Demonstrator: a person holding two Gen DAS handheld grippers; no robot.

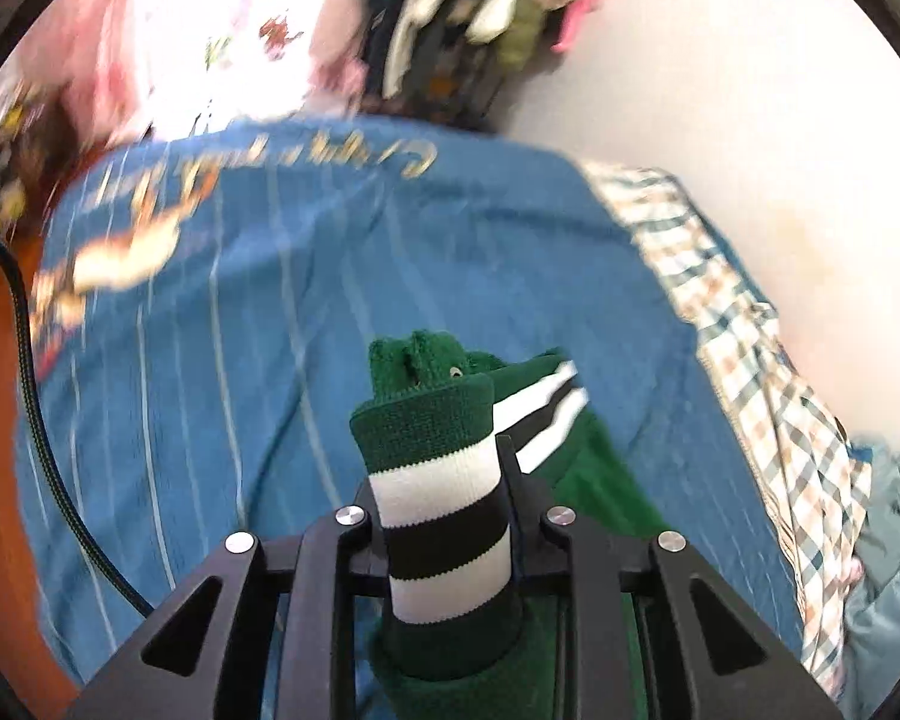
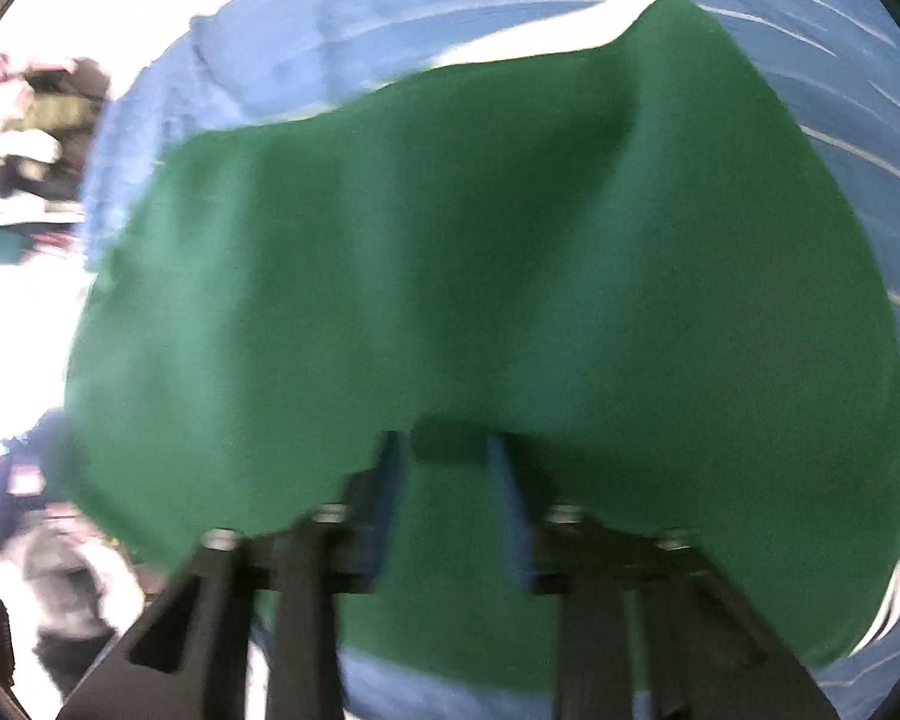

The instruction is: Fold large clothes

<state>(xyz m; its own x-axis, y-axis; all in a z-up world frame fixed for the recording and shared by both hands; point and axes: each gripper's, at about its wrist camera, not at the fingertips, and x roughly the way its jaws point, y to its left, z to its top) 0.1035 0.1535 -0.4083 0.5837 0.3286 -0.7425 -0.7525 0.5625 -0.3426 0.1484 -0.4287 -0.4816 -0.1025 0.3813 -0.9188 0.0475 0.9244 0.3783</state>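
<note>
A green knit sweater with white and black striped ribbing is the garment in hand. In the left wrist view my left gripper [image 1: 441,456] is shut on its striped cuff or hem band [image 1: 444,516], which stands bunched between the jaws above a blue striped cloth [image 1: 258,312]. In the right wrist view my right gripper [image 2: 447,450] is shut on the sweater's plain green body [image 2: 450,252], which spreads wide in front of the camera and hides most of the surface. The view is blurred.
The blue cloth with gold lettering covers the work surface [image 2: 858,120]. A checked garment [image 1: 750,324] lies at its right edge. A pile of mixed clothes [image 1: 450,18] sits at the back. A black cable [image 1: 24,324] runs at the left.
</note>
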